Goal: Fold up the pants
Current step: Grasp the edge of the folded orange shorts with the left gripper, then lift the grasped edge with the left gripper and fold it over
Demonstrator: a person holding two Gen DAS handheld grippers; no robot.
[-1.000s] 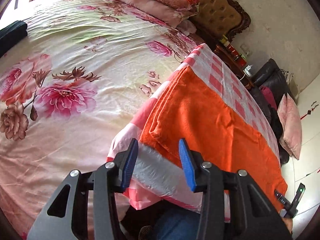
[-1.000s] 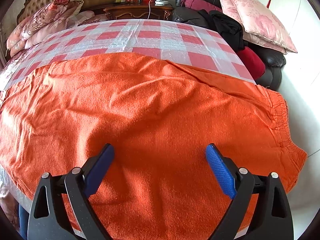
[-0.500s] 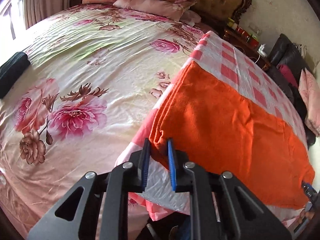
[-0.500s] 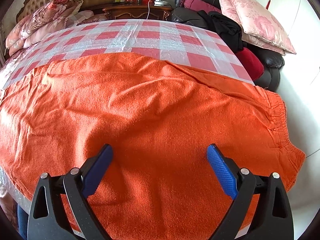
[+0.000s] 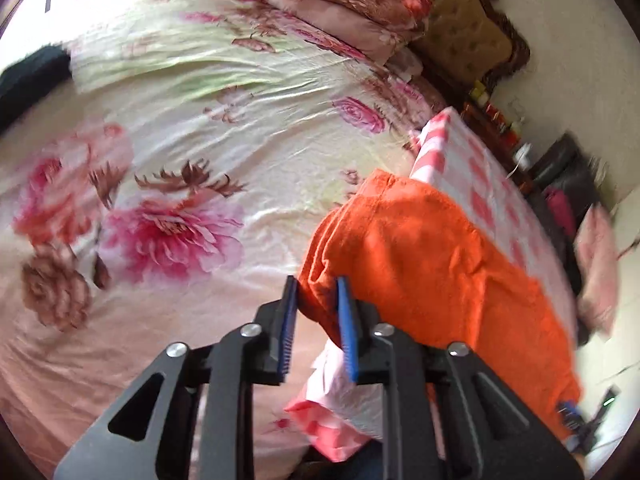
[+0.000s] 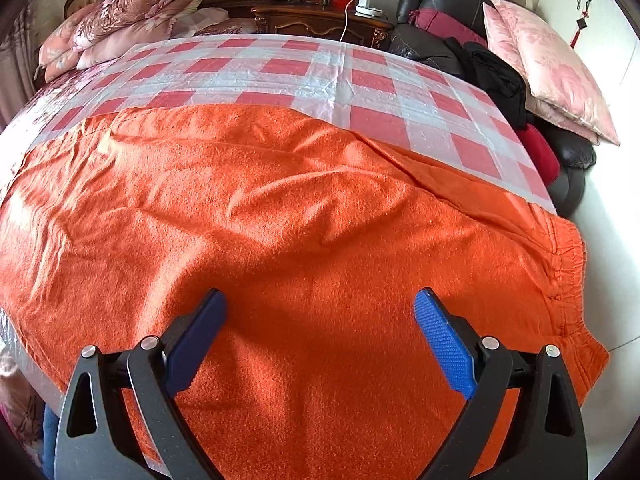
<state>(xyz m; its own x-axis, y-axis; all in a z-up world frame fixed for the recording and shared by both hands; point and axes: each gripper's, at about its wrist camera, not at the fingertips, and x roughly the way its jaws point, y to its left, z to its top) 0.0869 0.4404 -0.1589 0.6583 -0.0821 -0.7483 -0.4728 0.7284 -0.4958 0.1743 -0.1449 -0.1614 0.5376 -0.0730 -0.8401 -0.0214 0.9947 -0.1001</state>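
Left claw (image 5: 316,300) opening, seemingly pinching pants (image 5: 432,264) hem; right claw (image 6: 320,320) spread.

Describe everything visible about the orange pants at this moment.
The orange pants look like fuzzy, fleece-like fabric, spread flat and wrinkled on a red-and-white checked plastic sheet. The gathered elastic waistband lies at the right end. At the other end, a leg corner is lifted and bunched between the pads of the left tool, whose jaws are opening. The right tool hovers open above the middle.
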